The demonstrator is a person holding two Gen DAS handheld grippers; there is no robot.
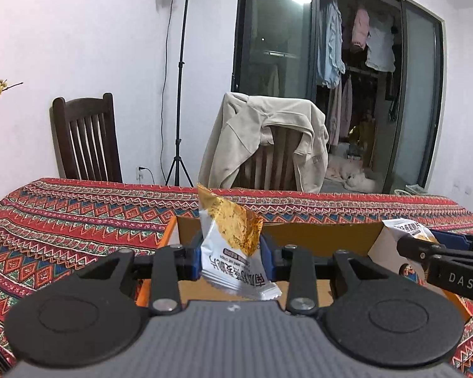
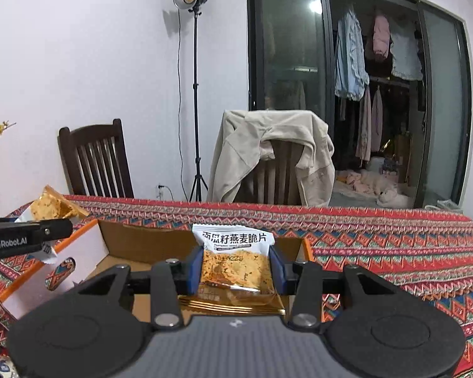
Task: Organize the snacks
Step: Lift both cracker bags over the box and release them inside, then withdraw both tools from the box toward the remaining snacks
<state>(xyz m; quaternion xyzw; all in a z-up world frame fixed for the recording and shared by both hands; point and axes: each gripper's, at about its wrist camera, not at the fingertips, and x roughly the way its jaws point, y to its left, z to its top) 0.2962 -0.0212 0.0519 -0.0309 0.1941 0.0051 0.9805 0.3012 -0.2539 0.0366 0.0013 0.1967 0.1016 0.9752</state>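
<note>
Left gripper (image 1: pixel 231 252) — clamped on a tilted snack packet (image 1: pixel 233 245) over the open cardboard box (image 1: pixel 315 236). Right gripper (image 2: pixel 236 271) — pads gripping an upright oat-crisp packet (image 2: pixel 236 261) (same box (image 2: pixel 135 245), patterned tablecloth (image 2: pixel 394 245) beneath).

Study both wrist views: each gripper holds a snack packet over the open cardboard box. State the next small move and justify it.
Probably lower both a little further, then release. The left gripper pinches its snack packet and the right gripper pinches the other packet, both hanging above the cardboard box, whose floor looks bare.
</note>
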